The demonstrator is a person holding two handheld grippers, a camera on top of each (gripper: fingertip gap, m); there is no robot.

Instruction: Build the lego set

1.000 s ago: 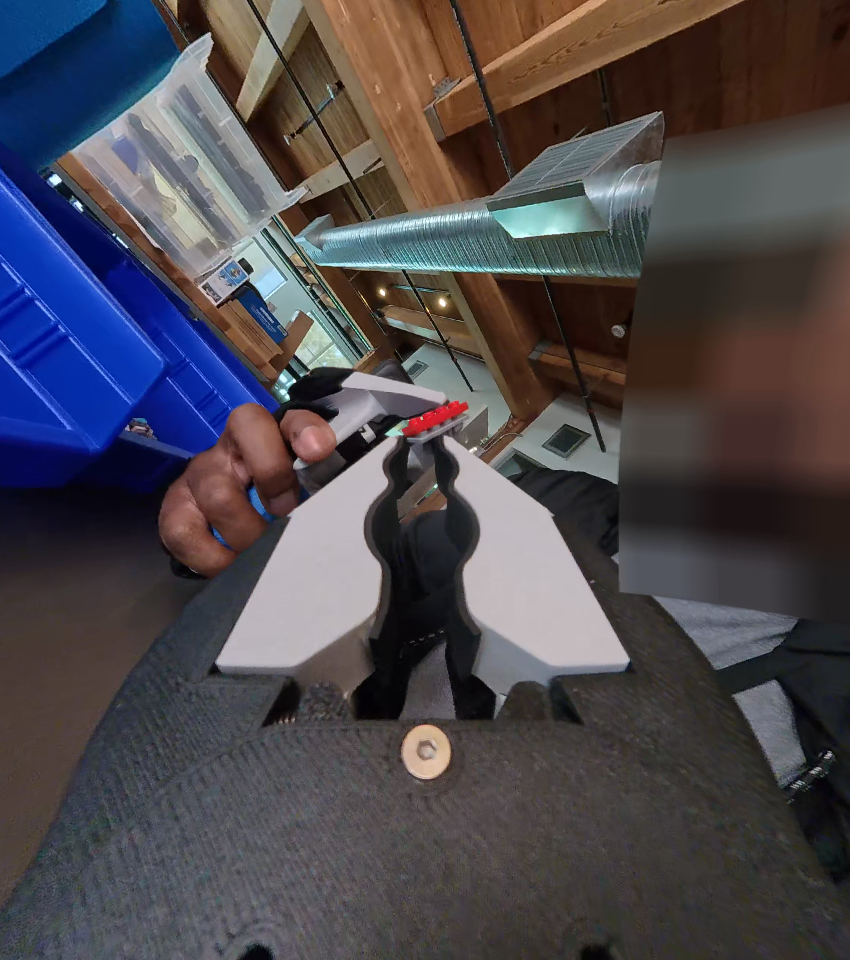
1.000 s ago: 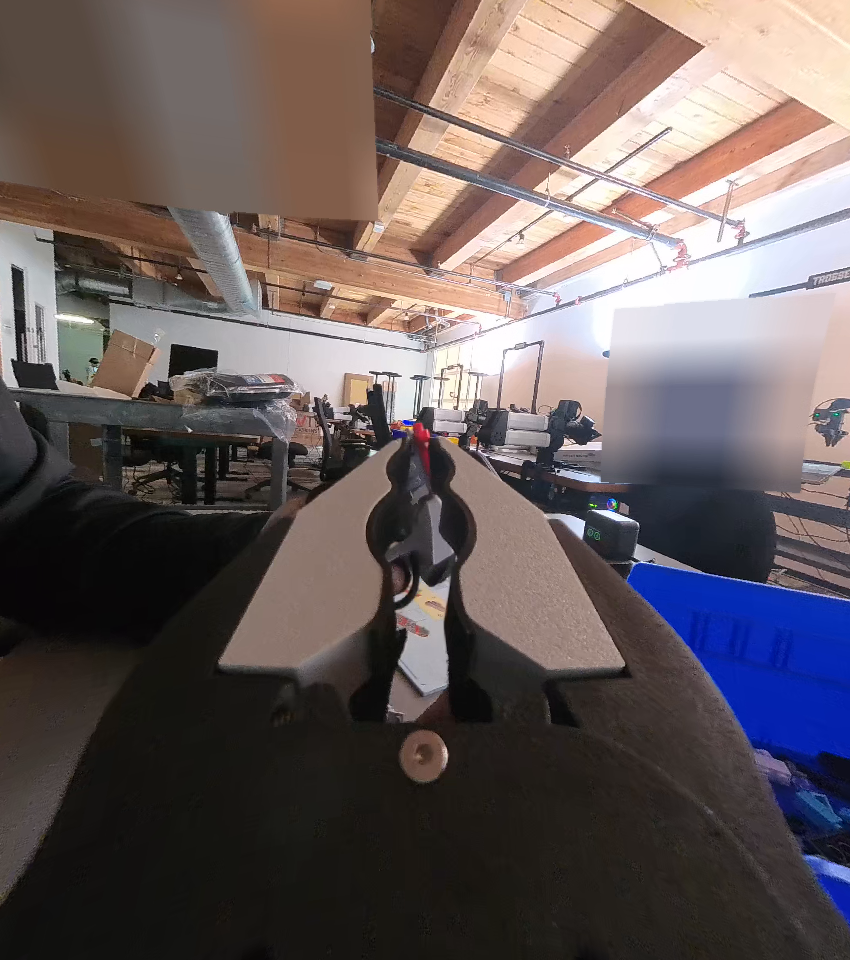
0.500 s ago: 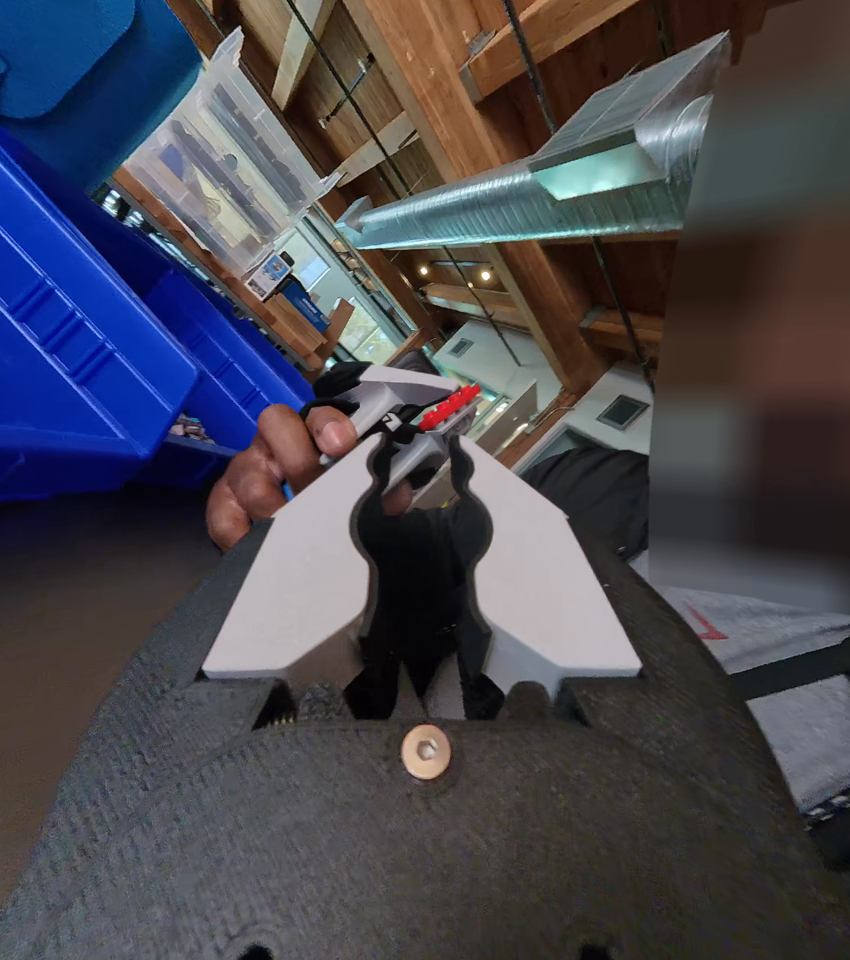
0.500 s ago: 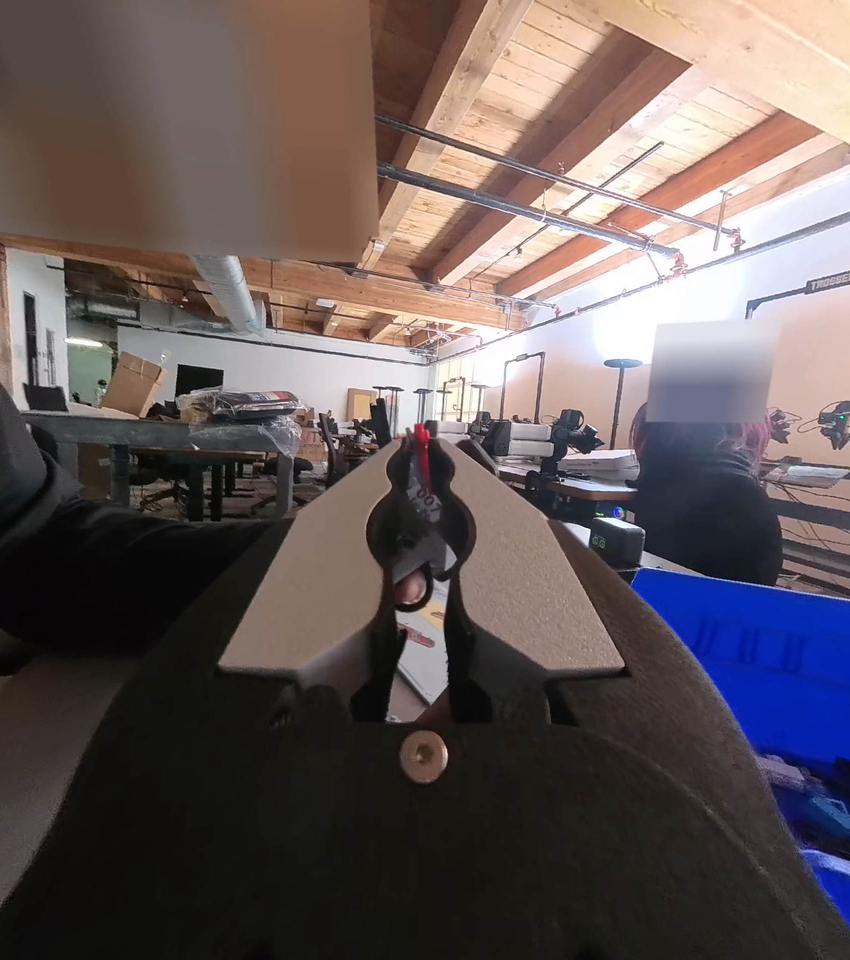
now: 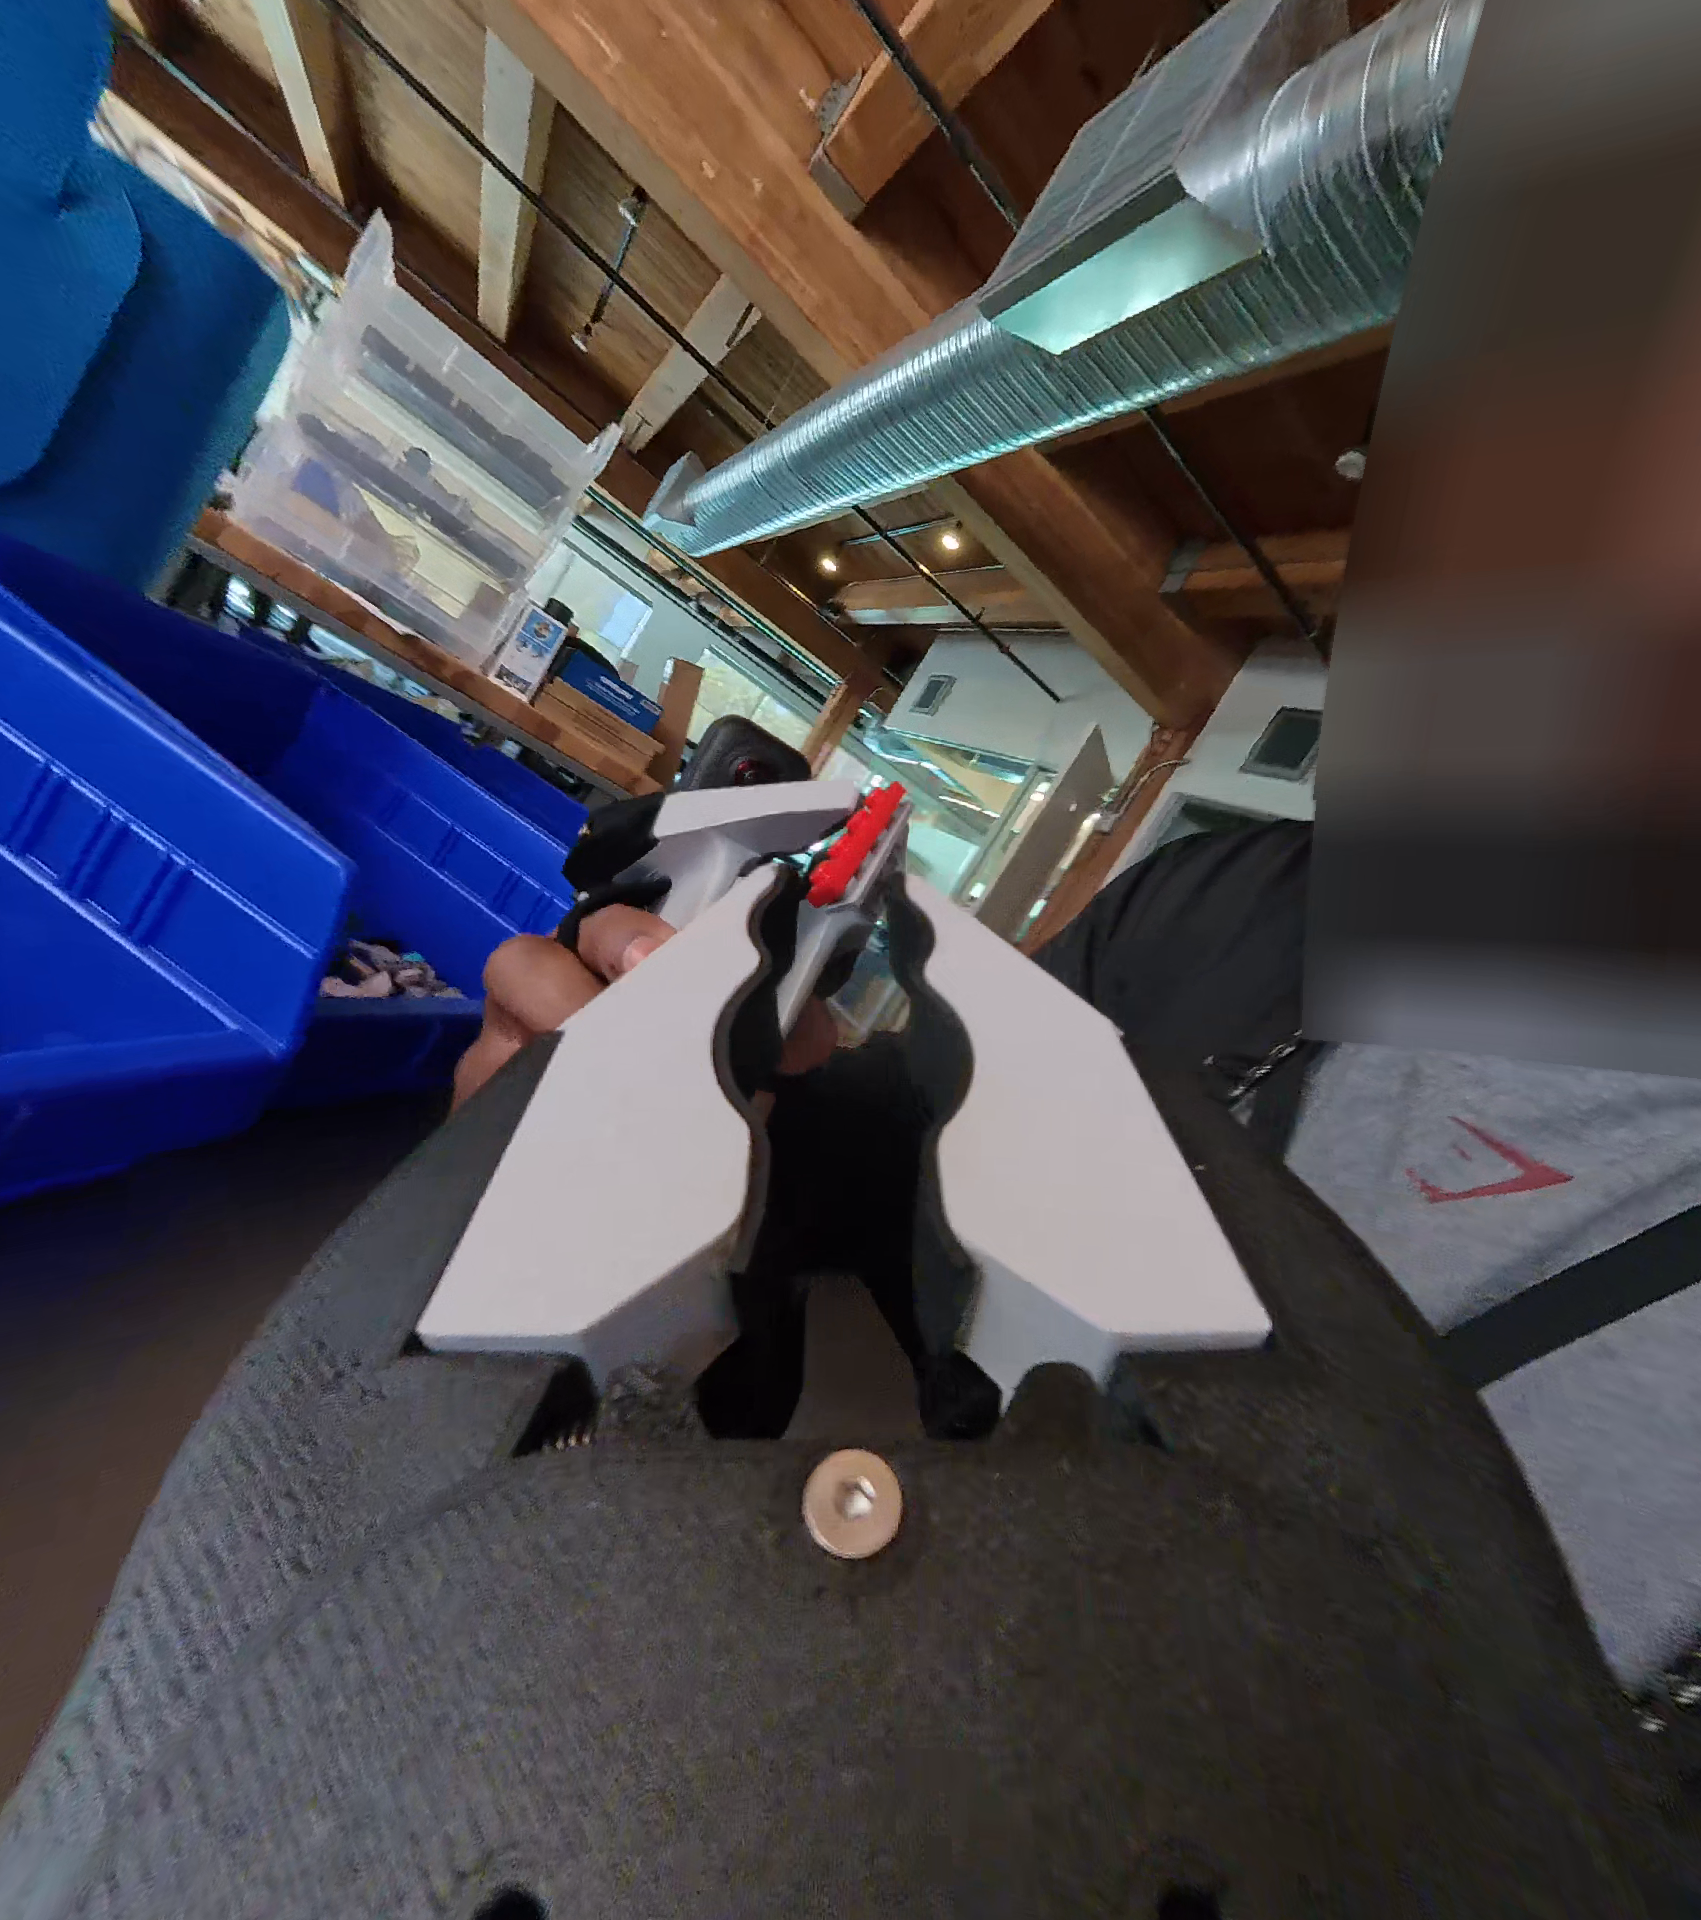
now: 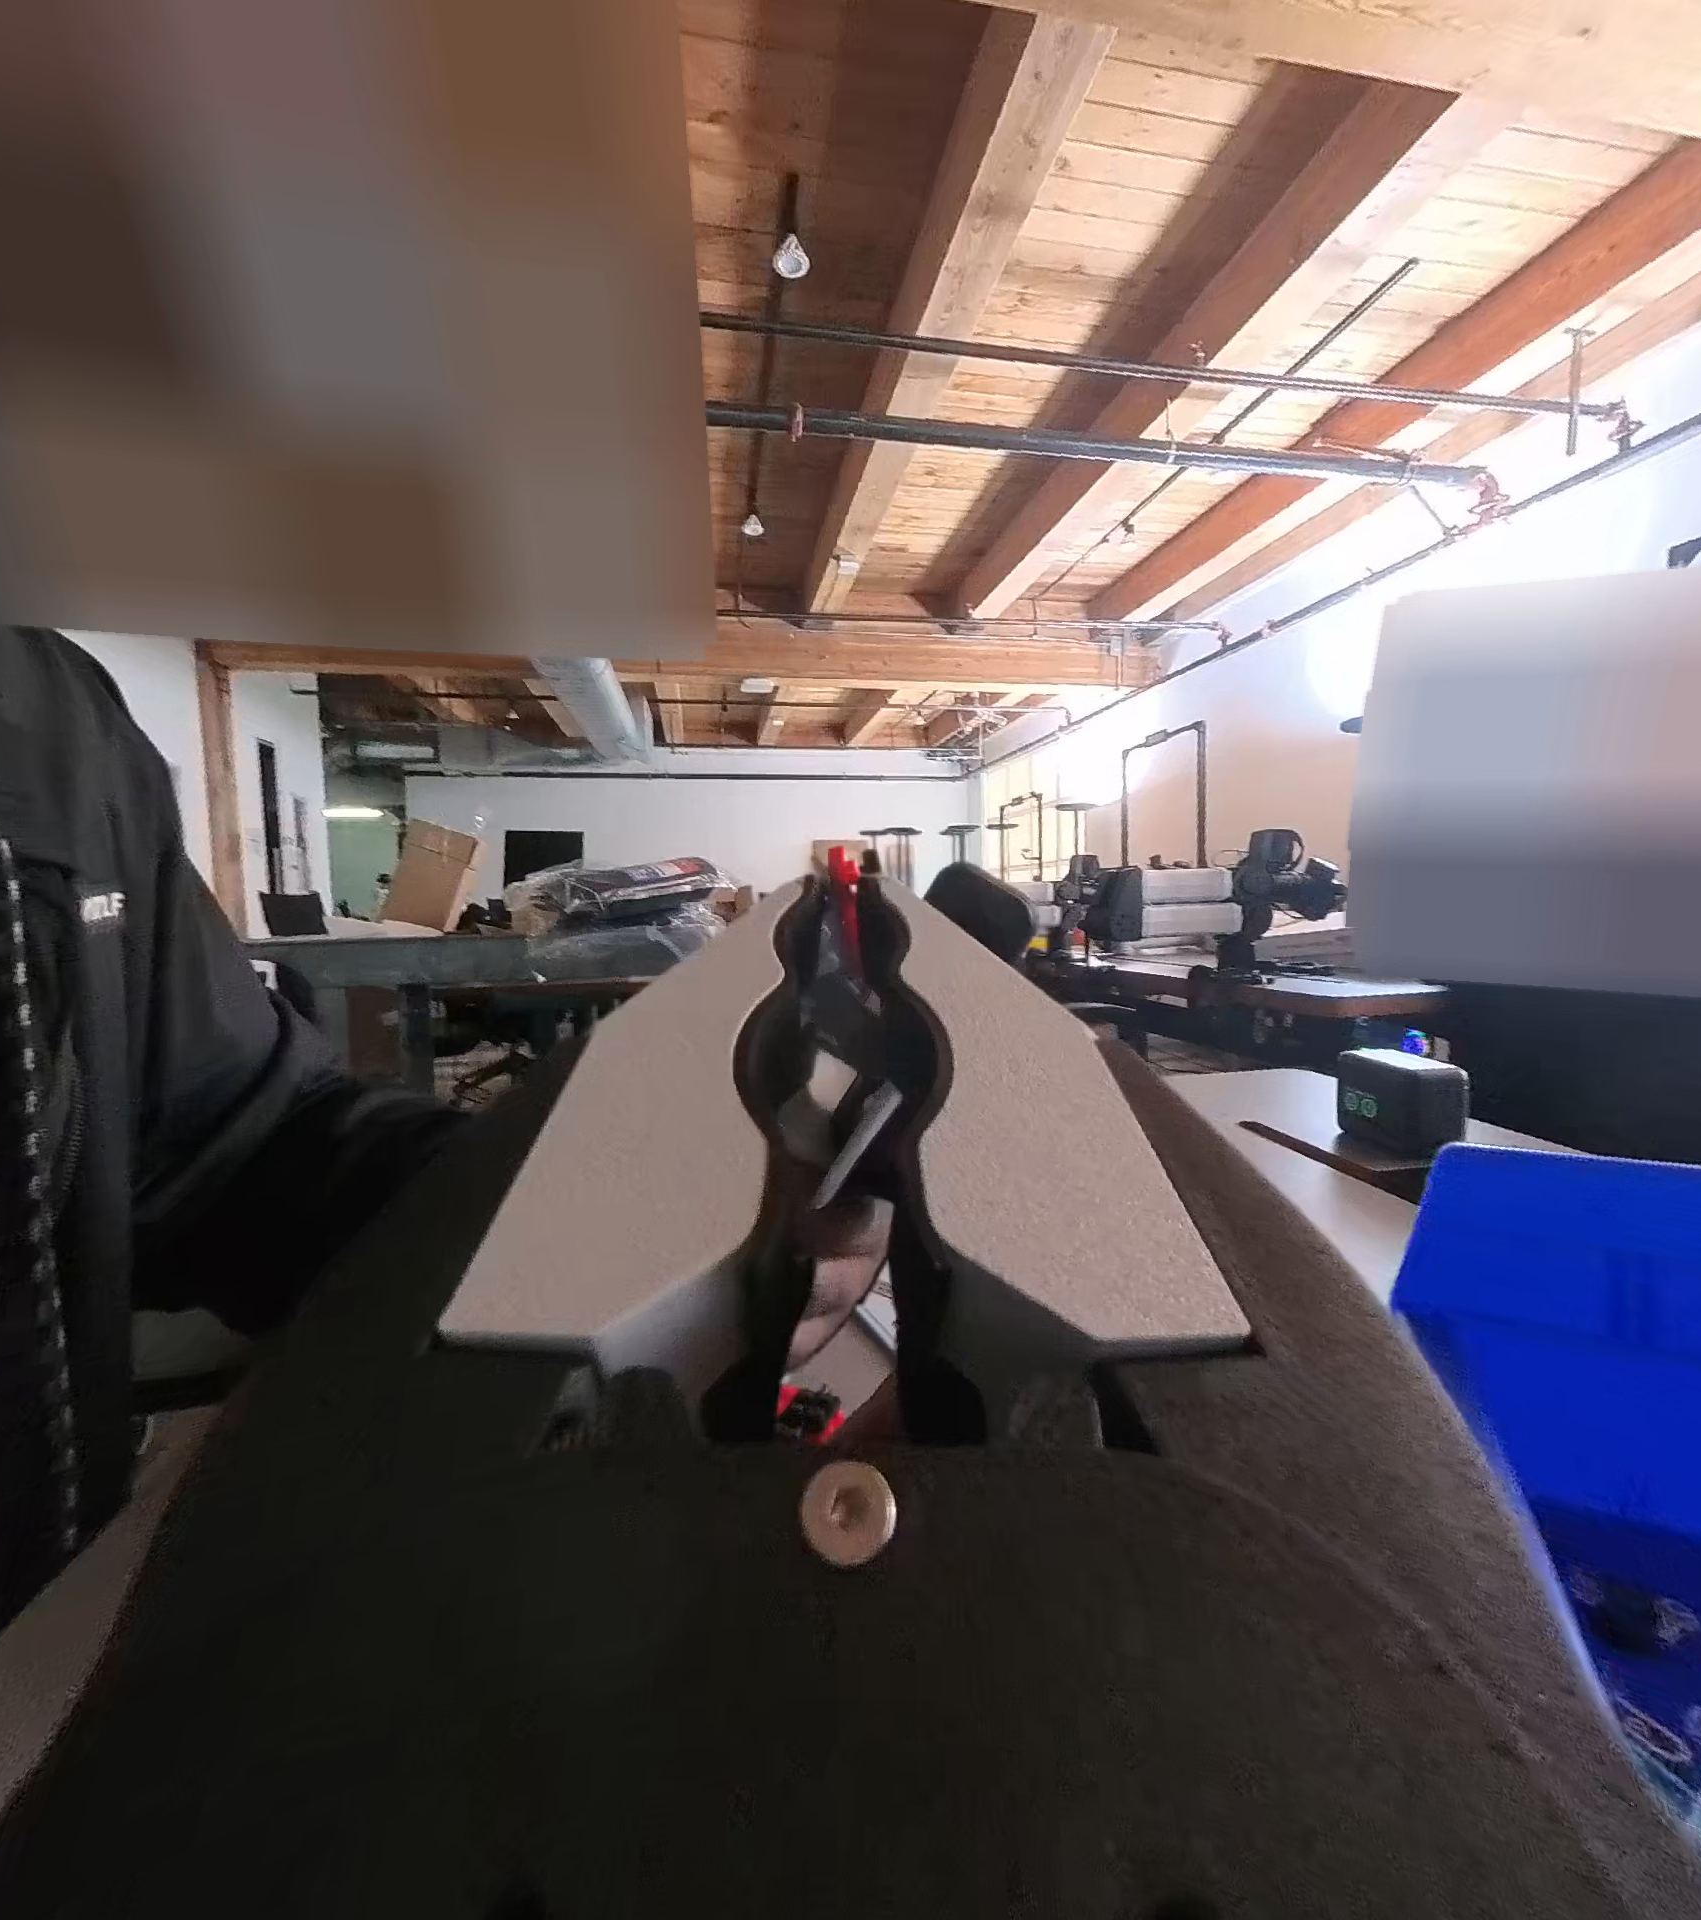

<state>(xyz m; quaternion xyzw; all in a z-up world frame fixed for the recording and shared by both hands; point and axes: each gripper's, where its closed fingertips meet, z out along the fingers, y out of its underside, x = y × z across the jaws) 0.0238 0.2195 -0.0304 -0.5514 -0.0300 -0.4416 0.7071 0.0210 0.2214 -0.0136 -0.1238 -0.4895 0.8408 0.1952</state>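
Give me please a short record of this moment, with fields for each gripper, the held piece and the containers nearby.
left gripper: shut on grey lego plate
right gripper: shut on red lego piece
held assembly: red lego piece on grey lego plate, raised between both grippers
blue bins: on the table, loose pieces inside
hand: holds the right gripper

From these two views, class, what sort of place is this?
Probably a shared workshop or robotics lab: rows of work tables carrying equipment, blue parts bins, and a bare metal duct under timber ceiling beams.
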